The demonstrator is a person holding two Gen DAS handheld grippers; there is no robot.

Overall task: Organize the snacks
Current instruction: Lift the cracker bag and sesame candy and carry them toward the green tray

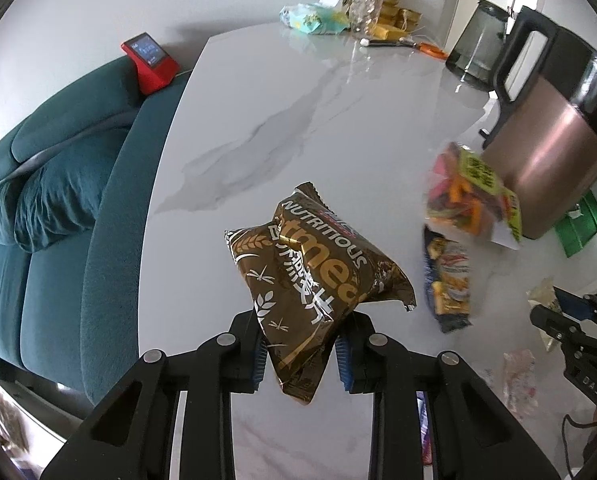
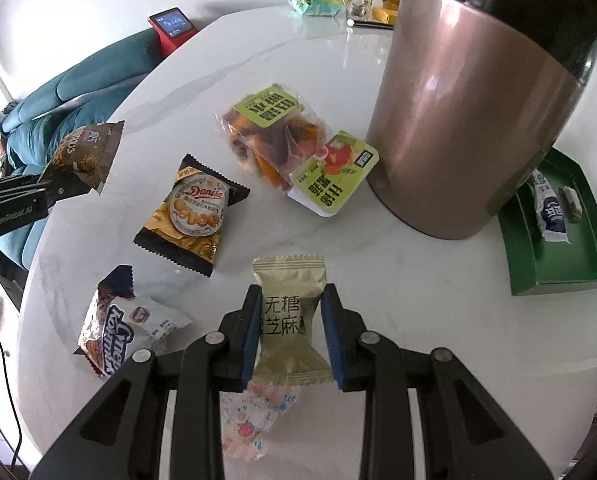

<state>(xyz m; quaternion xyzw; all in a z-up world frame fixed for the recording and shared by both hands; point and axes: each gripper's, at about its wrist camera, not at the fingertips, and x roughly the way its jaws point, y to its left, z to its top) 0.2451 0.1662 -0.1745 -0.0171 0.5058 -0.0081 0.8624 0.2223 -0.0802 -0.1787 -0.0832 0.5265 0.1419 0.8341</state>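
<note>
Both lifted clear of the table (image 2: 378, 280): left gripper (image 1: 300, 354) pinches the oatmeal bag (image 1: 314, 276) by its low corner, right gripper (image 2: 292, 330) pinches the gold sachet (image 2: 290, 320) left of the green tray (image 2: 558, 280); risk: top-heavy bag may swing and slip out, and the sachet may clip the jug (image 2: 478, 100).
</note>
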